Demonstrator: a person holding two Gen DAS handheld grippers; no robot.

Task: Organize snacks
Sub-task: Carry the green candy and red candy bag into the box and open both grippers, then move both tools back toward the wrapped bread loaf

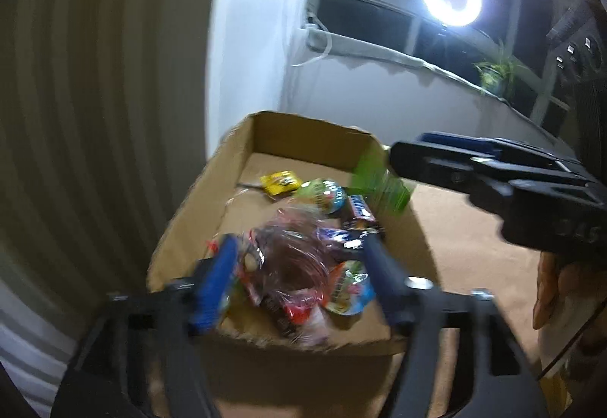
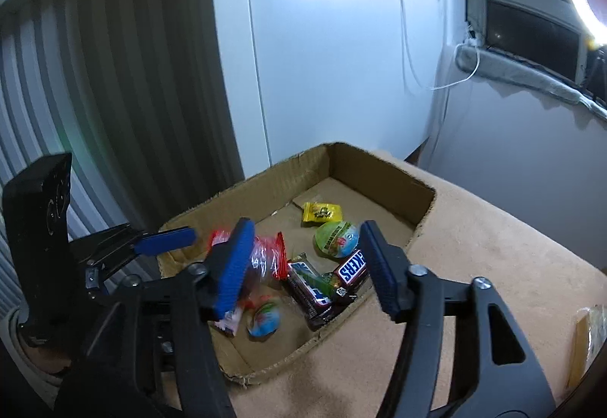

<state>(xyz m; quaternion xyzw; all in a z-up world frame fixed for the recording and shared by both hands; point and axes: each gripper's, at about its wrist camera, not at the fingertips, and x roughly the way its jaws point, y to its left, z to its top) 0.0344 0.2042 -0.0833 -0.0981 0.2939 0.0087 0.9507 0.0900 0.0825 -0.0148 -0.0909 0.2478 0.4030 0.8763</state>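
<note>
Open left tongs [image 1: 299,285] hover over snacks [image 1: 303,258] in cardboard box [image 1: 197,190].

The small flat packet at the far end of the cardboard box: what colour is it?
Yellow packet with dark print, clearest in the right wrist view.

Snacks [image 2: 322,277] crowd the cardboard box's [image 2: 383,167] near half; its far corner lies open.
</note>
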